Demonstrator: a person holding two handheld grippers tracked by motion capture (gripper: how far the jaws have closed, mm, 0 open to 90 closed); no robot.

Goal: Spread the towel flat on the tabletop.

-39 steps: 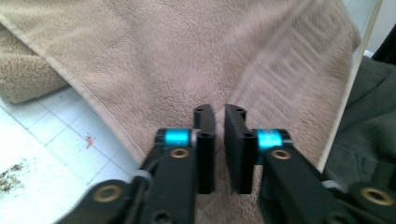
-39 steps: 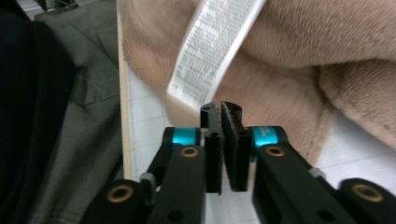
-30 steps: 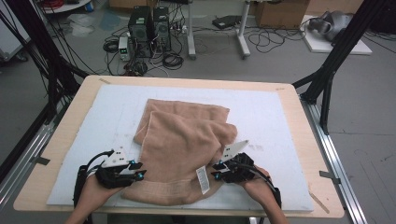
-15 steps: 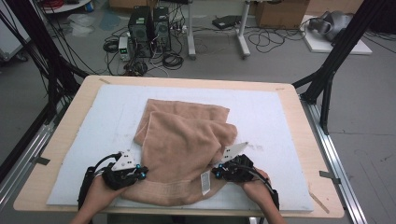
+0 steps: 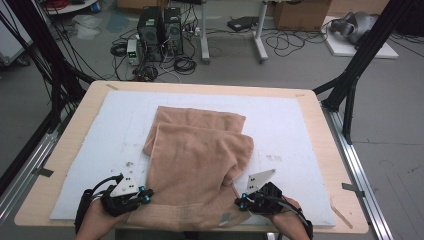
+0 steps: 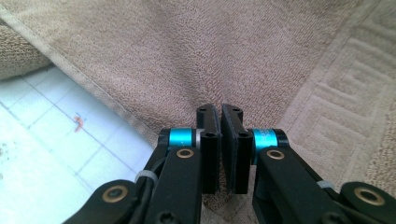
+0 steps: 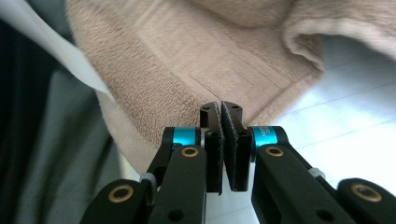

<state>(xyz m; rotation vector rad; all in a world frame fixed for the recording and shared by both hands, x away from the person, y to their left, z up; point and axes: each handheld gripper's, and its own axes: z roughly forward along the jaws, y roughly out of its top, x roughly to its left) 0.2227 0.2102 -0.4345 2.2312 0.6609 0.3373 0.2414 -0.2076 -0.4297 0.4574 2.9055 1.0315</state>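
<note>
We have both grippers pinched shut on the towel (image 5: 197,165): left gripper (image 5: 146,196) on its near-left edge, right gripper (image 5: 241,201) on the near-right corner. If we pull unevenly, the thin hem could slip out, or the folded far layer could bunch.

Towel (image 5: 200,165) on mat (image 5: 290,125); mat on table (image 5: 320,135)

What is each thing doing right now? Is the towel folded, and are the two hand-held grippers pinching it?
towel: folded over itself, rumpled, near edge lying at the table's front edge.
left hand-held gripper: shut on the towel's near left edge.
right hand-held gripper: shut on the towel's near right corner.
white mat: lying flat on the table under the towel.
</note>
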